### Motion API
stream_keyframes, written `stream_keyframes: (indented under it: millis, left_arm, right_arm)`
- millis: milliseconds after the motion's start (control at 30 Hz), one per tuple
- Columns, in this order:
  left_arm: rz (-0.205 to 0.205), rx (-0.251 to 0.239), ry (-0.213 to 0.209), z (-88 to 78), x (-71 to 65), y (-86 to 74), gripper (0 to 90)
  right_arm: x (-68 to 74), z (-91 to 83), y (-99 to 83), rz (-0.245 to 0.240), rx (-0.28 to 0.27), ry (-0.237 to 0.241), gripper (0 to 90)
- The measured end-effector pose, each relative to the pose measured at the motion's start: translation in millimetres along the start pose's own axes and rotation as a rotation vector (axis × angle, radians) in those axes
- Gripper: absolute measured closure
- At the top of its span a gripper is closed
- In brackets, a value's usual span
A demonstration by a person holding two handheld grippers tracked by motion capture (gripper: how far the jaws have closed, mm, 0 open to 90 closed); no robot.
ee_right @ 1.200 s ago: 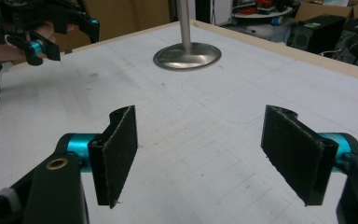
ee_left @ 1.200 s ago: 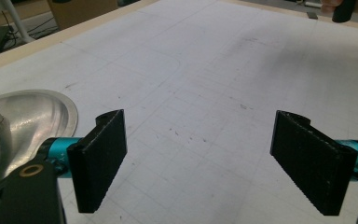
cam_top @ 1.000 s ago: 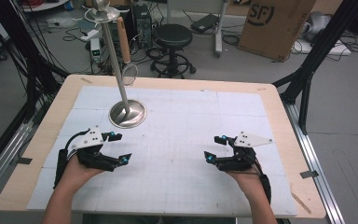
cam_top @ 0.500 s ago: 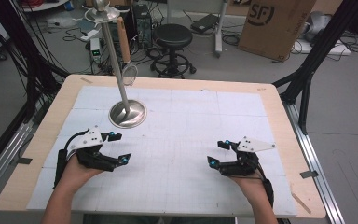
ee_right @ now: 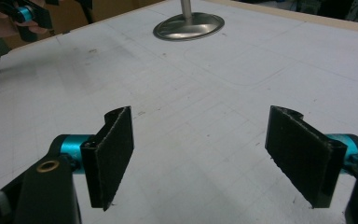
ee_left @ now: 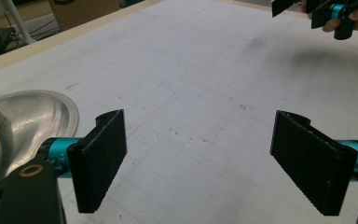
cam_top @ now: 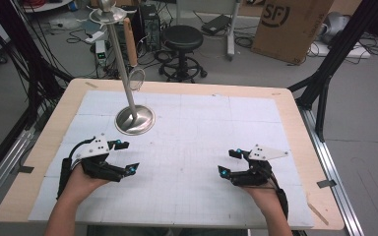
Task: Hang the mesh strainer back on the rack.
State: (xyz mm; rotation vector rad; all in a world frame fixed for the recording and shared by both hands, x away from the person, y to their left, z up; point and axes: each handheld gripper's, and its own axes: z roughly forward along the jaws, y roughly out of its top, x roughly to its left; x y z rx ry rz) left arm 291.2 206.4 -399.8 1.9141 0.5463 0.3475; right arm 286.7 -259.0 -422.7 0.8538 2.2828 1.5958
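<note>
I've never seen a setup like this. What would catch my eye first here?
Probably the tall shiny metal stand on the table's far left, its pole rising from a round base. Then the two black grippers held near the front edge, the left gripper and the right gripper, both with jaws wide open over the bare white mat.

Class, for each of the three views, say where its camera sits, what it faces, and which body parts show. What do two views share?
High view: above the person's side, facing forward and down on the table; both forearms, left gripper, right gripper.
Left gripper view: on that gripper, facing across the mat; its fingers.
Right gripper view: likewise, facing the metal stand.
Shared: that stand's base.
</note>
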Motion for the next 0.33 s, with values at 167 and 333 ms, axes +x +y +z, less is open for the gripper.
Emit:
stream_keyframes:
  millis: [167,333]
  left_arm:
    - [-0.001,0.004,-0.002,1.2,0.4,-0.6,19.1]
    - [-0.005,0.004,0.001,1.1,0.8,-0.7,19.1]
  right_arm:
    - [-1.2,1.1,-0.7,0.004,0.012,0.002,22.8]
    - [-1.5,2.4,-1.3,0.003,0.020,0.004,22.3]
